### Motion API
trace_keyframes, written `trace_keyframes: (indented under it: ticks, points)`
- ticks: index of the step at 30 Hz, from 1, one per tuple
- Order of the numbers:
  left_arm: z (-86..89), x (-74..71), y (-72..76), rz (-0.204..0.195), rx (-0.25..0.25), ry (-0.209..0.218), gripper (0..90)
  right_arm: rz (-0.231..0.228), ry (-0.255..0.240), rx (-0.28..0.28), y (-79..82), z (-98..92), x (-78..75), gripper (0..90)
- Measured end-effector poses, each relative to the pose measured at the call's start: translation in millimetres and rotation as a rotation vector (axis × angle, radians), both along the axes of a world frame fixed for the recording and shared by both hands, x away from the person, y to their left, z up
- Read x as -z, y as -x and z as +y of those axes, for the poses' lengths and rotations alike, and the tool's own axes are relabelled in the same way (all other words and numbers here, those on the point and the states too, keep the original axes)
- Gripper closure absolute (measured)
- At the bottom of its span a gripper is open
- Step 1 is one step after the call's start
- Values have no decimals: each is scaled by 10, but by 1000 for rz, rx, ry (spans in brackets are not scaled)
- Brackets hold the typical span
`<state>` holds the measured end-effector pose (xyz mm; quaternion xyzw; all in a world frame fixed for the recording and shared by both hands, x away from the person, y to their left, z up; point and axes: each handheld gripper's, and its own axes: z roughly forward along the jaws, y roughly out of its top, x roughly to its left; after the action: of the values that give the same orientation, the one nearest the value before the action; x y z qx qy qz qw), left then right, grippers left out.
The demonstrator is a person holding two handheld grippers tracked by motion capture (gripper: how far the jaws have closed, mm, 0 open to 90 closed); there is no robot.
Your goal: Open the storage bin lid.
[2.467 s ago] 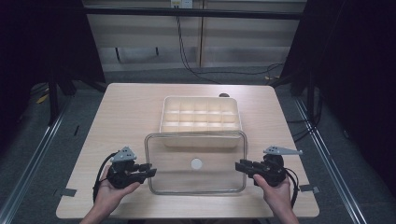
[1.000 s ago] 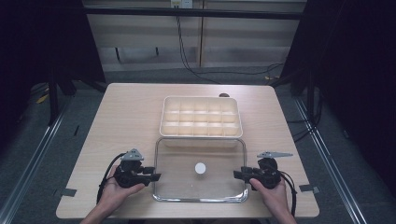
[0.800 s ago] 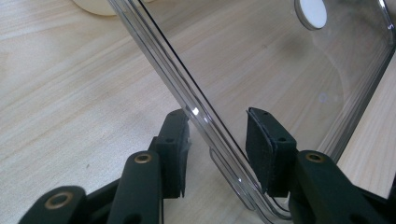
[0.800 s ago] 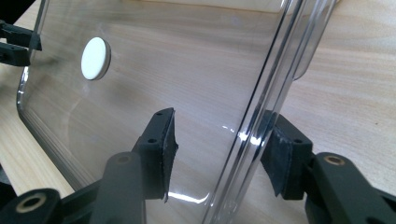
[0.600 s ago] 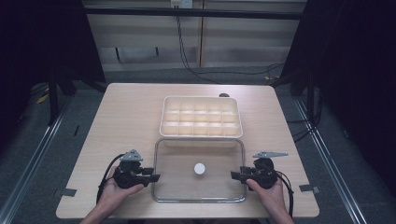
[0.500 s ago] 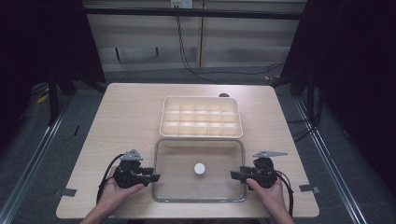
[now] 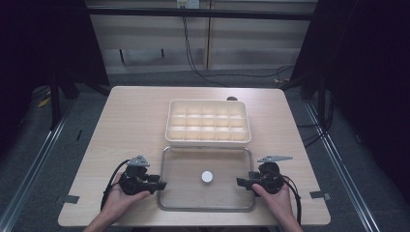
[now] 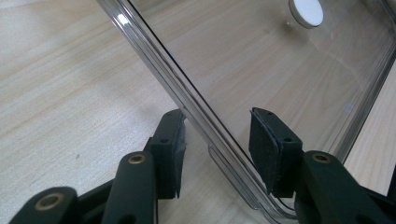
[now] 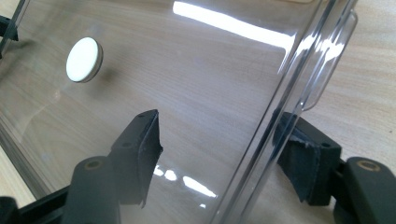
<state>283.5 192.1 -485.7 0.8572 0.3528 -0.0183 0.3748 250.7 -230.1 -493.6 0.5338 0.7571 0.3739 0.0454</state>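
Note:
A clear rectangular lid with a white knob lies flat on the table just in front of a cream compartment tray. My left gripper is at the lid's left edge. In the left gripper view its jaws straddle the clear rim with a gap at each pad; they have just been opening. My right gripper is at the lid's right edge. Its jaws have also just been opening, and the rim passes loosely between them.
The wooden table has bare room left, right and behind the tray. Its front edge runs just under the person's hands. Cables trail on the floor beyond the table, and dark frames stand at both sides.
The lid has come toward the person, off the tray's front edge, and down onto the table, with both hands following. Over the last second the hands have kept almost still.

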Motion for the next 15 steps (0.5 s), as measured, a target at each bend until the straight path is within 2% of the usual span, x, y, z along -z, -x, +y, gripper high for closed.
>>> trace_keyframes:
  ticks: [5, 7, 10, 15]
  points:
    - [-3, 15, -2, 2, 0, 2, 540, -2, 6, -1, 6, 13, 4, 321]
    - [-5, 15, -4, 12, 10, -14, 529, -1, 7, 1, 7, 16, 4, 319]
    - [-9, 31, -1, 27, 12, -16, 513, -4, 39, 9, 7, 18, -5, 318]
    - [-7, 38, -3, 33, 13, -14, 505, -4, 28, 9, -3, -3, -1, 315]
